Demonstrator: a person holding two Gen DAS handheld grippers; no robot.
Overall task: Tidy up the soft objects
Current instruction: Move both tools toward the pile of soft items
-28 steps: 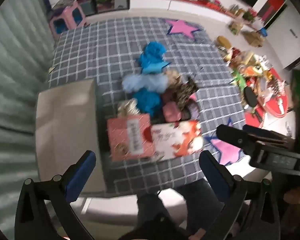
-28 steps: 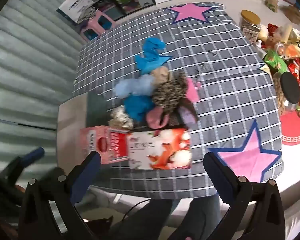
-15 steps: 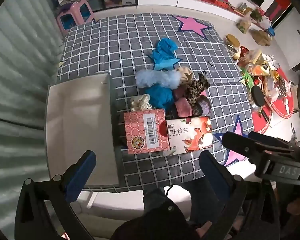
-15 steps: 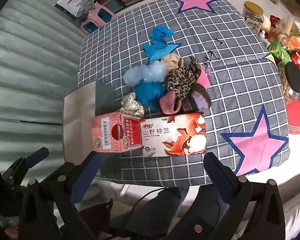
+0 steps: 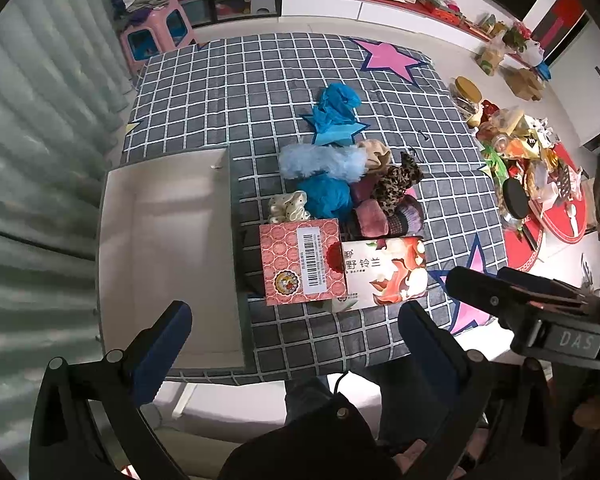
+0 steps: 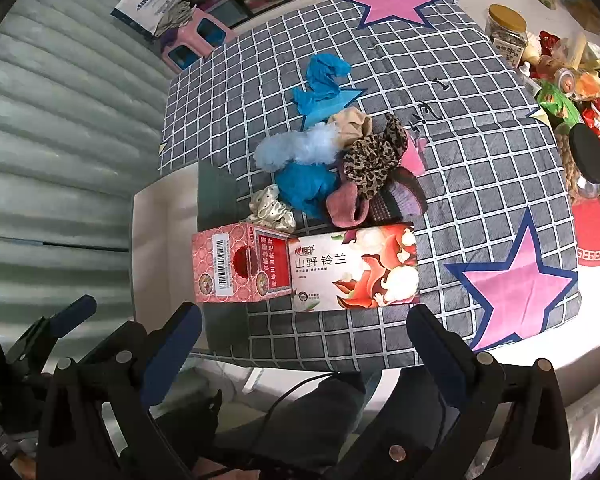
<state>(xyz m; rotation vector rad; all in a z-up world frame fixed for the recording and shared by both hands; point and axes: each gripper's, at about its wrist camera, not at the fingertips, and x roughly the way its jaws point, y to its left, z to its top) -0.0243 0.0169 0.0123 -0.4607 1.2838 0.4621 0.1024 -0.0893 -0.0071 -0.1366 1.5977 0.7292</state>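
Note:
A heap of soft things lies mid-table: a fluffy pale-blue piece (image 5: 320,162) (image 6: 296,148), a blue cloth (image 5: 326,196) (image 6: 306,184), a leopard scrunchie (image 5: 398,178) (image 6: 374,158), pink and purple socks (image 5: 384,216) (image 6: 374,202), a cream dotted scrunchie (image 5: 288,206) (image 6: 270,210) and a crumpled blue bag (image 5: 336,106) (image 6: 322,80). Two tissue boxes, a pink one (image 5: 302,260) (image 6: 240,266) and a floral one (image 5: 384,270) (image 6: 356,268), stand in front of the heap. My left gripper (image 5: 296,330) and right gripper (image 6: 304,340) hover open above the near table edge, holding nothing.
An open beige box (image 5: 168,248) (image 6: 160,240) sits at the table's left side beside the pink tissue box. A grey checked cloth with pink stars (image 5: 228,92) (image 6: 480,152) covers the table. Jars and snacks (image 5: 516,152) (image 6: 572,92) crowd the right edge. A pink stool (image 5: 156,36) stands beyond.
Both grippers have drawn back and up from the table, so the box and the heap show more fully. Both stay open; nothing on the table has moved.

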